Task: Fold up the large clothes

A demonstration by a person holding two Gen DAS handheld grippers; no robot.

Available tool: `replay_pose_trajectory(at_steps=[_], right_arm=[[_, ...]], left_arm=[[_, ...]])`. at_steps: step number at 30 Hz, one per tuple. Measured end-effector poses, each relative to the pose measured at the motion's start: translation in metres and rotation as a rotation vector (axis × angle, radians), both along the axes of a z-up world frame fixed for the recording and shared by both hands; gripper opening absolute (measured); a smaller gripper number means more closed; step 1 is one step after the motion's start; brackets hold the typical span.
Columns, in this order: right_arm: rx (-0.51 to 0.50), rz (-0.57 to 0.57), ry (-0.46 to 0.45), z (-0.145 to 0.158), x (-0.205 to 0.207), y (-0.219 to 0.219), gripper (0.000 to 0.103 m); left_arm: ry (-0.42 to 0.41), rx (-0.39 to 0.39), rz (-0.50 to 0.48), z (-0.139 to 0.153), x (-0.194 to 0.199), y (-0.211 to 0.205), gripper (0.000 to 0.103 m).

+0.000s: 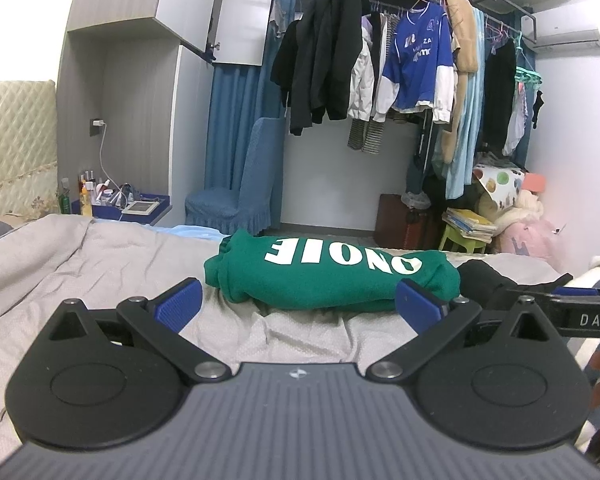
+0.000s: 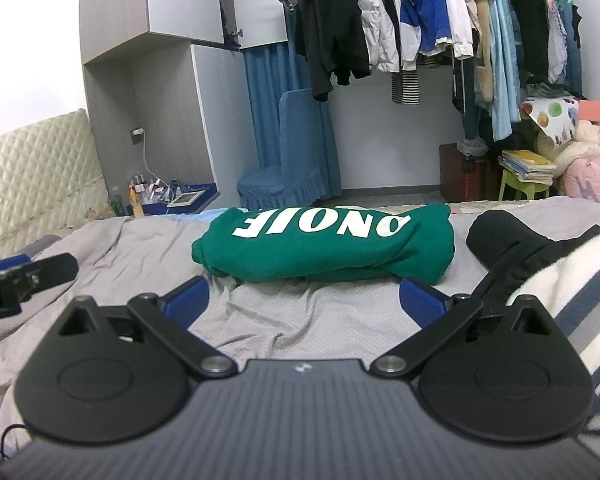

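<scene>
On the grey bedsheet [image 1: 80, 264] ahead lies the folded green sweatshirt [image 1: 328, 276], while our left gripper [image 1: 298, 300] and right gripper [image 2: 304, 300] hover near it, jaws released.

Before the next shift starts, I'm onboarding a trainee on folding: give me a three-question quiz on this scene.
1. True or false: the green sweatshirt lies folded on the grey bedsheet.
2. The left gripper is: A) open, B) shut on cloth.
3. What dark item lies right of the sweatshirt?

Key: 1 true; 2 A; 3 a black garment. The right gripper is open too.
</scene>
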State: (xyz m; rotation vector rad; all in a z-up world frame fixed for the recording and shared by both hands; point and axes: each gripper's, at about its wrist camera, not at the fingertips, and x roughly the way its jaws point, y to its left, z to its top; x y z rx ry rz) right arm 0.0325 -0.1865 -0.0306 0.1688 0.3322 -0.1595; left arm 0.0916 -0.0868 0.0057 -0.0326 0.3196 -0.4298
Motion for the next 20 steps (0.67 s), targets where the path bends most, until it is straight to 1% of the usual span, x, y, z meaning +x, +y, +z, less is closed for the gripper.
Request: replay_pose_trajectory(at_steps=[20], right_arm=[[-0.011, 0.013, 0.01, 0.0019, 0.0001, 0.0095, 0.103]], left_arm=[[0.001, -0.008, -0.001, 0.0015, -0.0046, 0.0025, 0.103]])
